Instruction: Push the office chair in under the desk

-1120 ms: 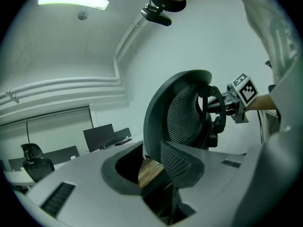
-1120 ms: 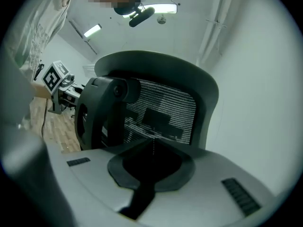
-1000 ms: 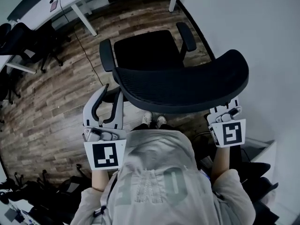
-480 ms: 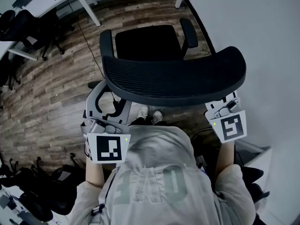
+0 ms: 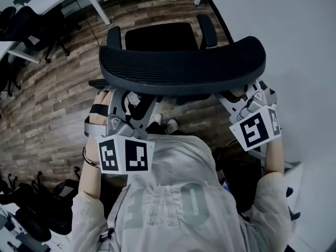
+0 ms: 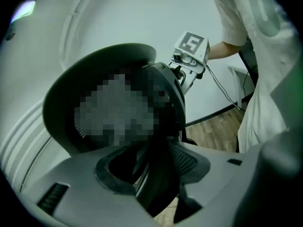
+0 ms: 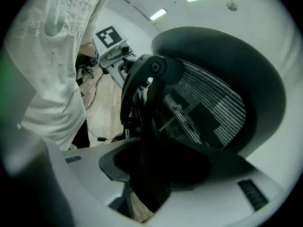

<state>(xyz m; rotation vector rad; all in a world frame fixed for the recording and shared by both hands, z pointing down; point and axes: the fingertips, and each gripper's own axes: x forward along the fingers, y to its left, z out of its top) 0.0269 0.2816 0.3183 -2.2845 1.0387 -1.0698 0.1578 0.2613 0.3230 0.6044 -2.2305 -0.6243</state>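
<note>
Two grey plastic grippers grip the black mesh-backed office chair (image 5: 184, 70). The left gripper (image 5: 128, 106) (image 6: 151, 174) is clamped on a dark backrest strut (image 6: 158, 126), and the right gripper (image 5: 247, 101) (image 7: 151, 169) is clamped on the opposite side. Only the gripper views show the pinched frame and ribbed mesh. The head view alone shows one square seat (image 5: 160, 37), two padded armrests (image 5: 114, 37), the wood-plank floor (image 5: 52, 83) and, at 11 o'clock, the white desk (image 5: 98, 7) near the chair.
</note>
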